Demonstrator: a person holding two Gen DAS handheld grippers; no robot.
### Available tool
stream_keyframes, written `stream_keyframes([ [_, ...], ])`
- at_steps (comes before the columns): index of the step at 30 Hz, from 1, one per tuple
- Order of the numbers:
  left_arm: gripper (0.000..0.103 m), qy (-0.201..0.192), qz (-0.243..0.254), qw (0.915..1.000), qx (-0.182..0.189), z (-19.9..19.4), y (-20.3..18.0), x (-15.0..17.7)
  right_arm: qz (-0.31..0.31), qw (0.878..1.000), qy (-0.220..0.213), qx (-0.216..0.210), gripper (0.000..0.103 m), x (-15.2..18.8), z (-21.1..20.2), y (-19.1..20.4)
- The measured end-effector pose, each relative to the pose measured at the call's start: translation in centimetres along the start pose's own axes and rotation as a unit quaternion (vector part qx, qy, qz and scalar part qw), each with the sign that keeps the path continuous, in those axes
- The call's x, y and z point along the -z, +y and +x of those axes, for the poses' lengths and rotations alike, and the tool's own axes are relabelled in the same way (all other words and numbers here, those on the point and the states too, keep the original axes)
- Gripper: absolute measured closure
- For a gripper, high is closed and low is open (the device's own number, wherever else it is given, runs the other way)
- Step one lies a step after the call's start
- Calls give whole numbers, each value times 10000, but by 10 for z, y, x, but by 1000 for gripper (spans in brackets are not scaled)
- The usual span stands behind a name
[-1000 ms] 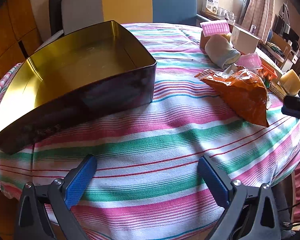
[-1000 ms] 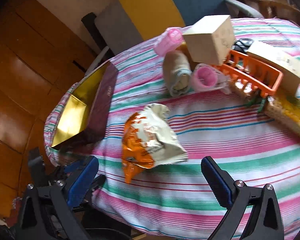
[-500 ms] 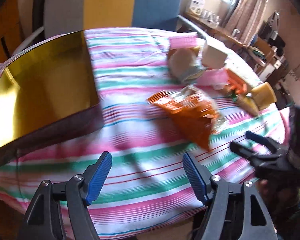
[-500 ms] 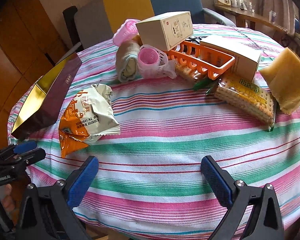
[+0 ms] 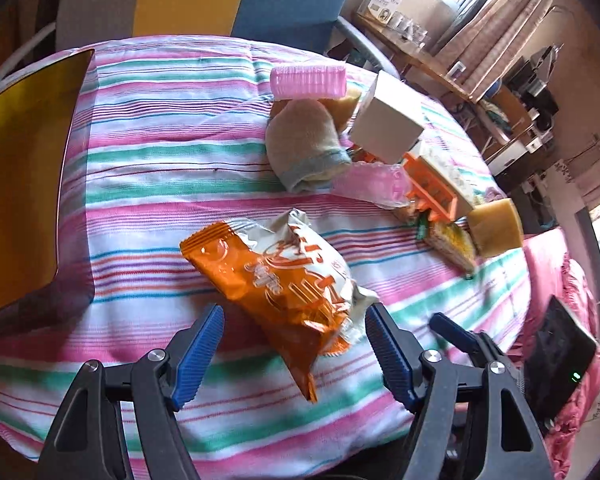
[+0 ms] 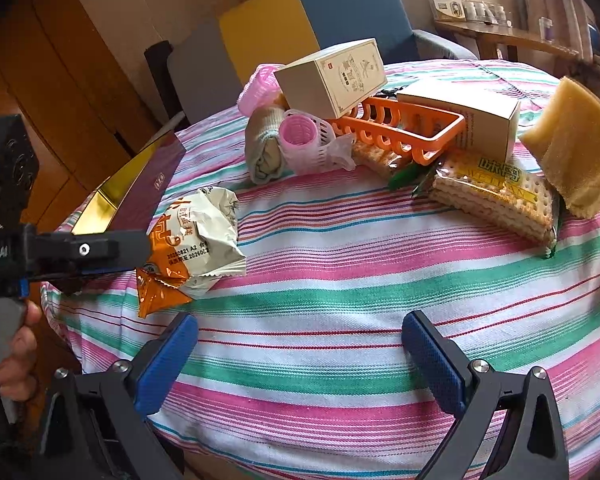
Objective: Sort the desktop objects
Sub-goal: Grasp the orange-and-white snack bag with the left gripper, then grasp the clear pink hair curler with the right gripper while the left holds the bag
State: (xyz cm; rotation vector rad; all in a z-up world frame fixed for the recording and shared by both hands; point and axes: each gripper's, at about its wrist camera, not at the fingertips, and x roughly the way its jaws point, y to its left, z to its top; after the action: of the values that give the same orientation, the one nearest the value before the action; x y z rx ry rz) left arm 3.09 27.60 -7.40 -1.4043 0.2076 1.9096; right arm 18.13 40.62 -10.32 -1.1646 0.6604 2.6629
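Note:
An orange and white snack bag (image 5: 284, 280) (image 6: 196, 240) lies on the striped tablecloth (image 5: 160, 184) near the front. My left gripper (image 5: 296, 356) is open, its blue pads on either side of the bag's near end without pressing it. In the right wrist view the left gripper (image 6: 100, 252) reaches the bag from the left, held by a hand (image 6: 16, 344). My right gripper (image 6: 300, 360) hangs open over bare cloth at the table's front edge, holding nothing. A gold-lined box (image 5: 20, 184) (image 6: 140, 184) stands open at the left.
A pile sits at the back right: a rolled cloth (image 6: 264, 148), pink rollers (image 6: 300, 136), a white carton (image 6: 331, 76), an orange basket (image 6: 399, 128), a second carton (image 6: 471, 116), crackers (image 6: 495, 196) and a yellow sponge (image 6: 575, 148). Chairs stand behind the table.
My left gripper swung right from the gold box to the snack bag and its jaws narrowed around it. The right wrist view turned from the bag toward the pile at the right.

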Motion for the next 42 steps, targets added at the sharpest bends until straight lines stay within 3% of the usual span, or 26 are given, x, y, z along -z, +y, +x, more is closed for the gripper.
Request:
stream_keyframes([
  [2, 31, 24, 70, 10000, 30, 11, 2, 1, 7, 10000, -53, -48, 0, 1, -1, -1],
  [7, 45, -38, -157, 9973, 720, 8, 30, 7, -111, 9999, -108, 6, 0, -12, -1, 2],
  [14, 52, -27, -213, 9988, 433, -16, 76, 23, -354, 9991, -142, 179, 2, -38, 1, 11],
  [22, 54, -148, -115, 9991, 376, -26, 86, 38, -756, 9953, -278, 534, 22, -80, 15, 26],
  [29, 54, -168, -13, 9989, 445, -27, 81, 42, -1027, 9910, -161, 846, 29, -111, 45, 30],
  [32, 54, -158, 35, 9989, 449, -27, 80, 45, -1079, 9910, -47, 786, 40, -108, 49, 32],
  [36, 53, -149, 83, 9988, 464, -28, 79, 50, -1142, 9911, 105, 673, 64, -101, 51, 34],
  [42, 53, -146, 169, 9984, 519, -37, 78, 60, -1129, 9920, 293, 478, 65, -82, 46, 36],
])
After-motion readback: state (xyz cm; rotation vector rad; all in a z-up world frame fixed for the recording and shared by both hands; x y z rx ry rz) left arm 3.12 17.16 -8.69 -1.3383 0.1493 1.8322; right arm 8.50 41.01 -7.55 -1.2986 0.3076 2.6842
